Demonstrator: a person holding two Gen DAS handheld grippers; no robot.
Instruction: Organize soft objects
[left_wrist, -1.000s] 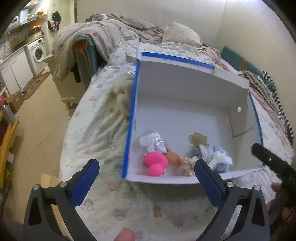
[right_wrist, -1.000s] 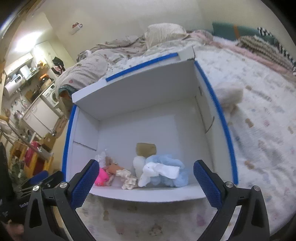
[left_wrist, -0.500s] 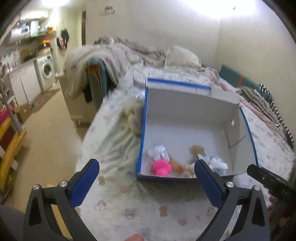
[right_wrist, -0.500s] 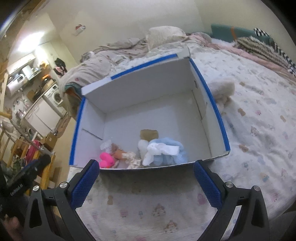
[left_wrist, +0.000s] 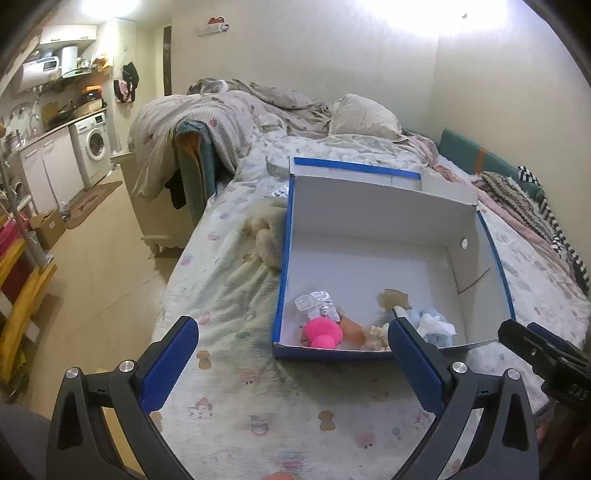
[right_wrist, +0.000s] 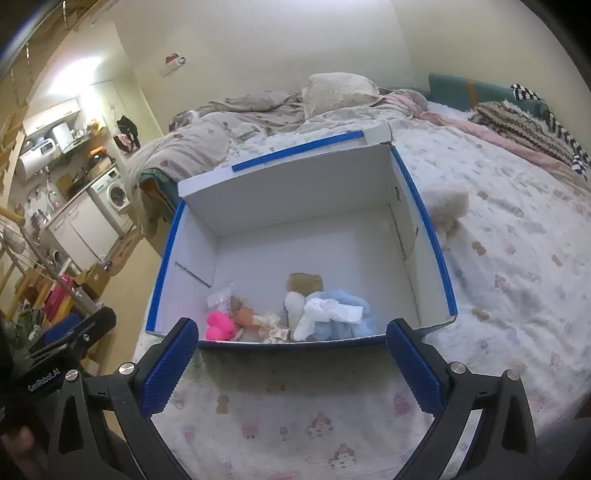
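- Left hand-held gripper (left_wrist: 291, 354) and right hand-held gripper (right_wrist: 291, 356): both released, empty.
- Soft objects (right_wrist: 295, 314) lie bunched along the box (right_wrist: 295, 195) near wall, on the bed (right_wrist: 517, 258).
- Handling judgement: light, compressible (pinch mid-bulk).
- Fluffy toy (left_wrist: 266, 236) lies outside, touching the box.

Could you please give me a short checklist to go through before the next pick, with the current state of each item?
1. Left gripper open and empty: ok.
2. Right gripper open and empty: ok.
3. Box open, floor space free: ok.
4. Pink toy and blue cloth inside the box: ok.
5. Cream fluffy item inside the box: not ok, lies on the bed beside it.
6. More items hidden behind the box: cannot tell.
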